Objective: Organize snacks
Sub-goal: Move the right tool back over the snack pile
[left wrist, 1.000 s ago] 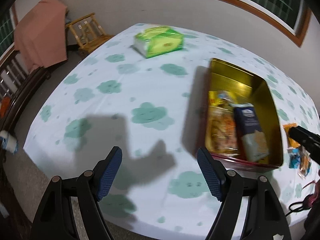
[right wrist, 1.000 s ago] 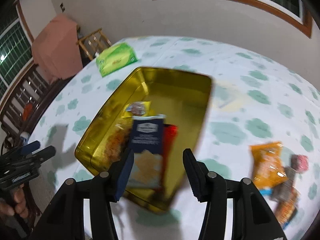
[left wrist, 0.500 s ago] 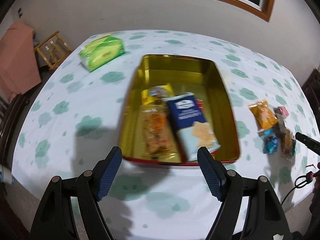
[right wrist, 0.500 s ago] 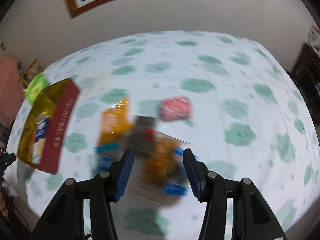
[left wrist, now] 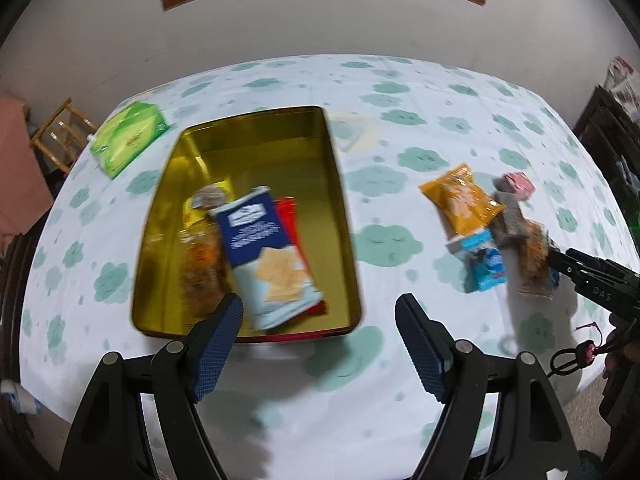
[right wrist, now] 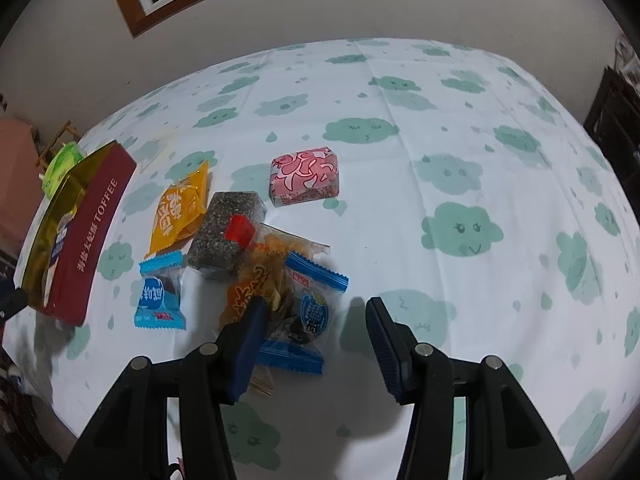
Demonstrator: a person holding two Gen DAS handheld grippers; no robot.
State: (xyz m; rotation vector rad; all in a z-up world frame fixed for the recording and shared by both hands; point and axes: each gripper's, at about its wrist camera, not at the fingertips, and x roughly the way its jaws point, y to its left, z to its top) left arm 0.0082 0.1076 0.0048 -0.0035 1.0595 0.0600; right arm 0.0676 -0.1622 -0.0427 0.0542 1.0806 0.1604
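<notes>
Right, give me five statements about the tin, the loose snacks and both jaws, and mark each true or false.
1. The gold tin already holds a blue cracker packet. True.
2. The pink packet lies inside the tin. False: it lies on the tablecloth, apart from the tin.
3. The right gripper grips the orange packet. False: its jaws are open and hold nothing.
4. The left gripper holds nothing. True.
5. The green tissue pack sits in the tin. False: it is on the table beside the tin.
</notes>
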